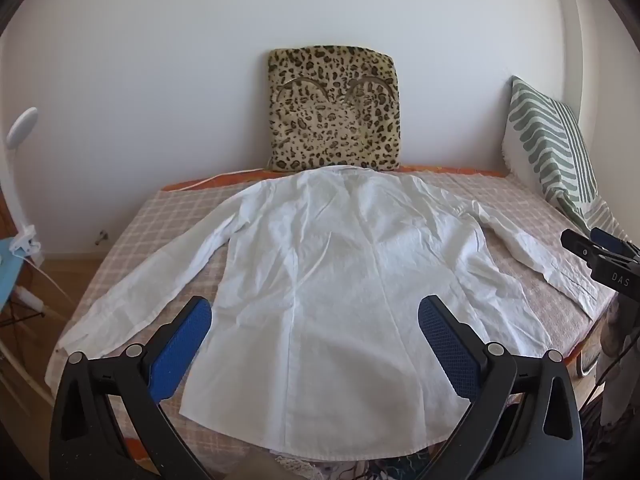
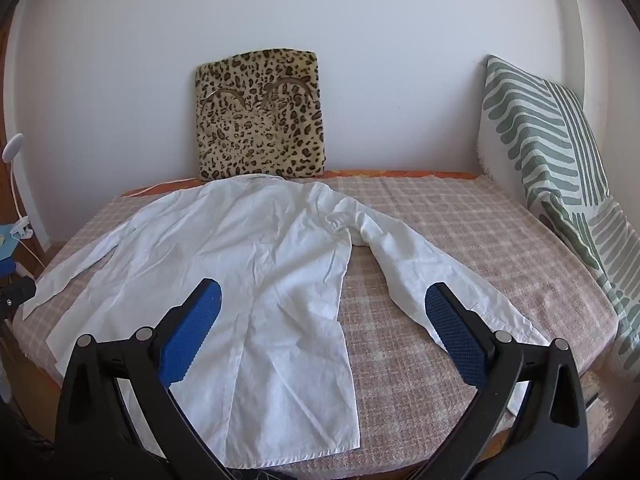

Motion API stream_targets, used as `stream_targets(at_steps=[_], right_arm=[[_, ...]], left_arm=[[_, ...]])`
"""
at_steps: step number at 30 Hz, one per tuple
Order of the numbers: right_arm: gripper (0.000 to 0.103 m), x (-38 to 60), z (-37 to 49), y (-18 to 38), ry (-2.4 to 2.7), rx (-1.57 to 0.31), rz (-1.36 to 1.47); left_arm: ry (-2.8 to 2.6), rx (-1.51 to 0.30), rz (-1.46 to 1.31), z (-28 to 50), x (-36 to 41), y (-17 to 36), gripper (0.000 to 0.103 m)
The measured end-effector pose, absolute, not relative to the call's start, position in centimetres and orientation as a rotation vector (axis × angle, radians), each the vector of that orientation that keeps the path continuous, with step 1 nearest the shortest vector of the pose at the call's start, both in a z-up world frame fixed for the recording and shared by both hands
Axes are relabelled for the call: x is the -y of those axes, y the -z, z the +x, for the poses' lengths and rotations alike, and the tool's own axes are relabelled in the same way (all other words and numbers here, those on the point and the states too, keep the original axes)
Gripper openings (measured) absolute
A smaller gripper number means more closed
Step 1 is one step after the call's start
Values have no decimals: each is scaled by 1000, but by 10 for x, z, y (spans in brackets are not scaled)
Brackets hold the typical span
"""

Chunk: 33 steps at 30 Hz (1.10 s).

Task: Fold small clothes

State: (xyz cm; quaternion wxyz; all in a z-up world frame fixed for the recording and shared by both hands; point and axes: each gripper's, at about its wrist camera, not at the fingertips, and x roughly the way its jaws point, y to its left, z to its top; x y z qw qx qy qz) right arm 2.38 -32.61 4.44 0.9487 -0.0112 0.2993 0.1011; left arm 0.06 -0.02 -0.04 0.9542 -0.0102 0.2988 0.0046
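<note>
A white long-sleeved shirt (image 1: 332, 264) lies flat and back side up on a checked bed cover (image 1: 160, 216), collar at the far end, both sleeves spread outward. It also shows in the right wrist view (image 2: 240, 272). My left gripper (image 1: 316, 308) is open and empty above the shirt's lower hem. My right gripper (image 2: 324, 296) is open and empty, hovering between the shirt body and its right sleeve (image 2: 420, 264). The right gripper also shows at the right edge of the left wrist view (image 1: 600, 256).
A leopard-print cushion (image 1: 334, 110) leans on the white wall behind the collar. A green-striped pillow (image 2: 548, 140) stands at the bed's right end. A white clip lamp (image 1: 20, 184) and cables are on the left beside the bed.
</note>
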Motion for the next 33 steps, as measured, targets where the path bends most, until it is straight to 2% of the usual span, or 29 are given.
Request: stream_targets(at_steps=[33], right_arm=[[103, 331, 28, -47, -219, -621, 13]], left_arm=[[-15, -583, -5, -1, 3, -6, 103]])
